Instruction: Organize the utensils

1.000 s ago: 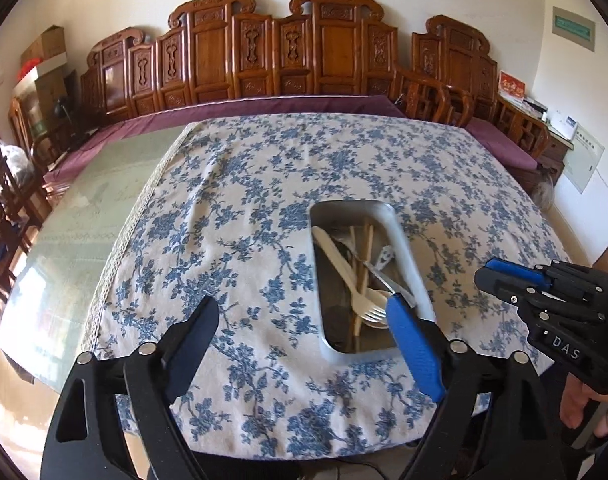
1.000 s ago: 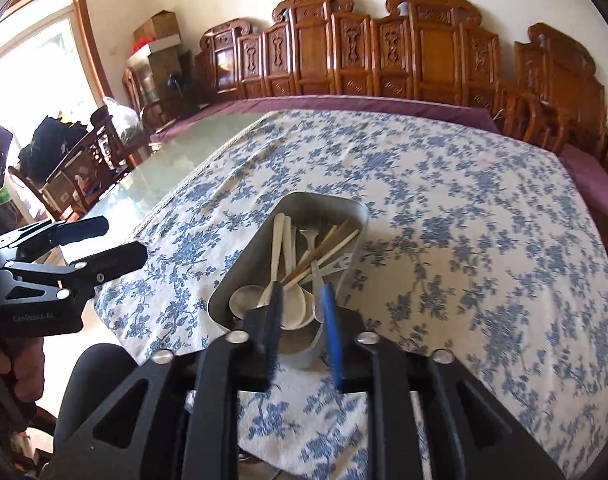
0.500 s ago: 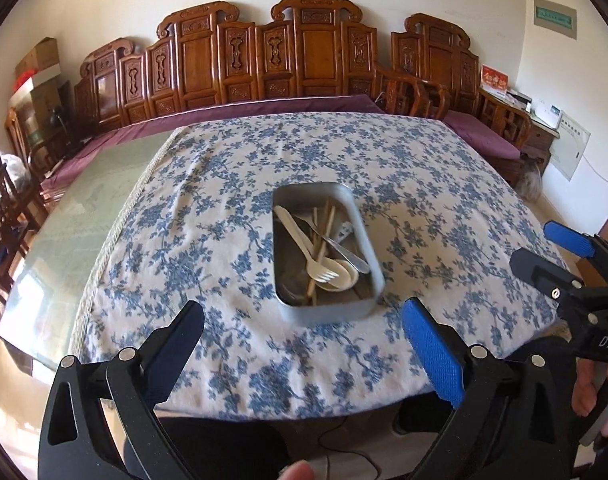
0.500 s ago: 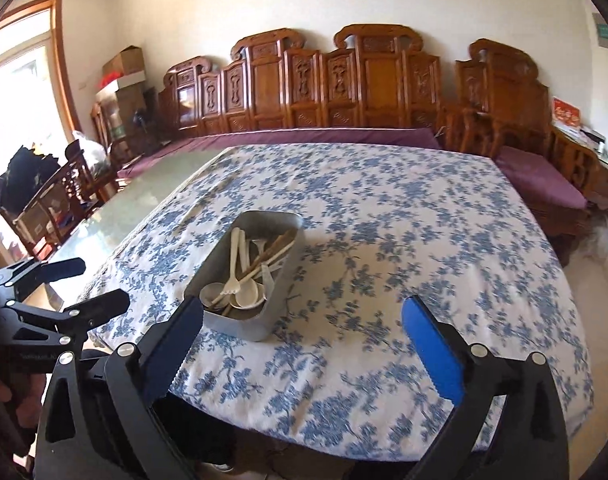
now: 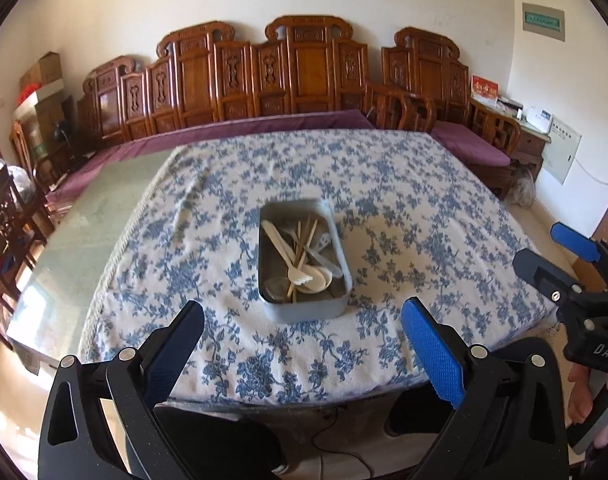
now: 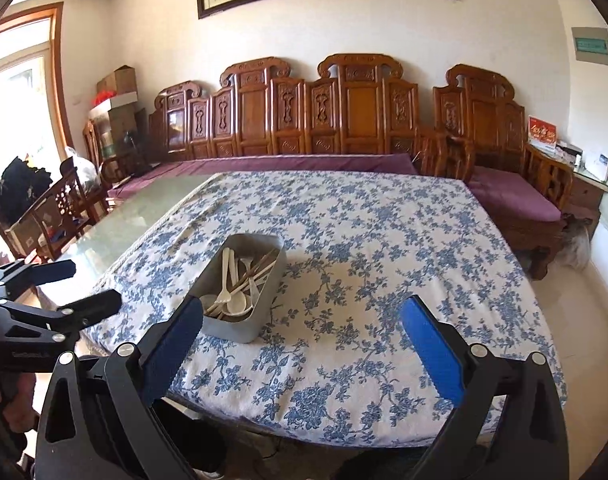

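A grey metal tray (image 5: 304, 307) (image 6: 234, 330) stands on the blue-flowered tablecloth near the table's front edge. Inside it lie cream plastic spoons and a fork (image 5: 300, 278) (image 6: 234, 304), wooden chopsticks (image 5: 304, 240) (image 6: 260, 270) and a clear plastic utensil. My left gripper (image 5: 302, 328) hangs open just in front of the tray, nothing between its fingers. My right gripper (image 6: 302, 328) is open and empty too, held back over the table's front edge to the right of the tray. Each gripper shows in the other's view at the side: the right gripper (image 5: 559, 256), the left gripper (image 6: 84, 284).
The tablecloth (image 6: 383, 240) covers most of a glass-topped table (image 6: 144, 216); bare glass shows on the left. Carved wooden benches with purple cushions (image 6: 264, 164) line the far wall and right side. Chairs and boxes (image 6: 56, 208) crowd the left. A hand (image 5: 583, 396) holds the right gripper's handle.
Both grippers have pulled back and up from the tray, which now looks smaller and farther. The right gripper's jaws, nearly closed over the tray's near end, have opened wide. The left gripper's widened slightly.
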Demonstrator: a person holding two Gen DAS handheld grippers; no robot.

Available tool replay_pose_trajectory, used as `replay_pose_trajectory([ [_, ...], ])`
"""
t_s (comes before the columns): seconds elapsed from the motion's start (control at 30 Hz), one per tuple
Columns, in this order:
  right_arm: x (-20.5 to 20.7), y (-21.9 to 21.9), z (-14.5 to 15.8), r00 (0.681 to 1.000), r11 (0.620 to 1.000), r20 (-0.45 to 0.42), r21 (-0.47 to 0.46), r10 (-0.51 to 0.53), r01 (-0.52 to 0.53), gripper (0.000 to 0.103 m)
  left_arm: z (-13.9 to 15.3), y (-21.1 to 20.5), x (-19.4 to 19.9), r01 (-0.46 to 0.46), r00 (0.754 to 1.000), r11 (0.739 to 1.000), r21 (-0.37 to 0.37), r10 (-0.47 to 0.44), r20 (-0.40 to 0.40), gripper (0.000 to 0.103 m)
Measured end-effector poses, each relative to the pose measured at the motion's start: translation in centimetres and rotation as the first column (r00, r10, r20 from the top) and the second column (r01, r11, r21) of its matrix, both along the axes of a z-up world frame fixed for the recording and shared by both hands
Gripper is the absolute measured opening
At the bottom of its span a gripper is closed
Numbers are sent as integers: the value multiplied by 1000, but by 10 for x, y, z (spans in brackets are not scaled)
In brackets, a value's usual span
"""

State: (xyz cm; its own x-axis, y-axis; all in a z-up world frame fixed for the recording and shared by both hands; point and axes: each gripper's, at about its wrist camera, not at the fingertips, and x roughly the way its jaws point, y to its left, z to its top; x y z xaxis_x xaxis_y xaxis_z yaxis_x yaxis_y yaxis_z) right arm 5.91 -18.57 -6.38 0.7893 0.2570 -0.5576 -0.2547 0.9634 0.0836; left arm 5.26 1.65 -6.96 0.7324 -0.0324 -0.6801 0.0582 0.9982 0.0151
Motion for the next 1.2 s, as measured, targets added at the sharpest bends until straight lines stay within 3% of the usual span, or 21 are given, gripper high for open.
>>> replay_pose_trajectory([
  [0.63,-29,-15,73,986,999,166,26,-32,28,100,65,-13,-23,-7,989,1000,-6,8,150,95],
  [1.2,-57,-22,110,962,998,270,57,-42,28,100,105,-10,-54,-32,965,999,-3,32,260,95],
])
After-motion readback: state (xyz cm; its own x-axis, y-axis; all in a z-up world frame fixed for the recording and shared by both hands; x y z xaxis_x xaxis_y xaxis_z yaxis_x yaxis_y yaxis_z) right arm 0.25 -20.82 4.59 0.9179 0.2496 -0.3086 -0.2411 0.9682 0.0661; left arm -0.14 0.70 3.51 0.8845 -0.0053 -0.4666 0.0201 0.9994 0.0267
